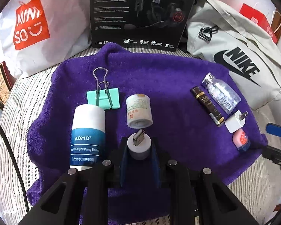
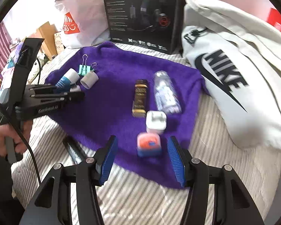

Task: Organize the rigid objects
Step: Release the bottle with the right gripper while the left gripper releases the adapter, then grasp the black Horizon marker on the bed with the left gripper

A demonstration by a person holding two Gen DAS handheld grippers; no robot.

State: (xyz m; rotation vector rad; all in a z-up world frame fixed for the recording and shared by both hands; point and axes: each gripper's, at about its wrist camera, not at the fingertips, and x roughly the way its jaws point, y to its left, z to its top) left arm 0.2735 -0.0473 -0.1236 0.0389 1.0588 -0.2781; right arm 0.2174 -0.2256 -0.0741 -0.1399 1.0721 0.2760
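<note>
The left gripper point(image 1: 138, 156) is clenched on a small white USB plug point(image 1: 139, 146), at the lower centre of the left wrist view. The pads press on its round plastic body and the metal connector points up and away. This plug looks light and stiff, and its round side may be a little slippery, so I judge that a hold across the widest part of the body, as now, is the safest; the metal tip is too thin to take.

The right gripper point(image 2: 142, 156) is released. Its 2 blue pads stand apart at the lower centre of the right wrist view, and a small pink jar with a blue lid point(image 2: 149, 144) lies between them on the purple towel point(image 2: 110, 108), untouched as far as I can see. The picture is blurred there. The jar seems hard, light and short, so it should be taken by its flat sides, low near the towel.

Just above the jar is a white charger cube point(image 2: 156, 121), then a brown and gold tube point(image 2: 139, 97) and a clear bottle point(image 2: 166, 93), side by side. At the left of the towel in the left wrist view lie a white and blue balm stick point(image 1: 88, 131), a green binder clip point(image 1: 104, 97) and a small white jar point(image 1: 138, 112). The clear bottle may be thin and could roll.
</note>
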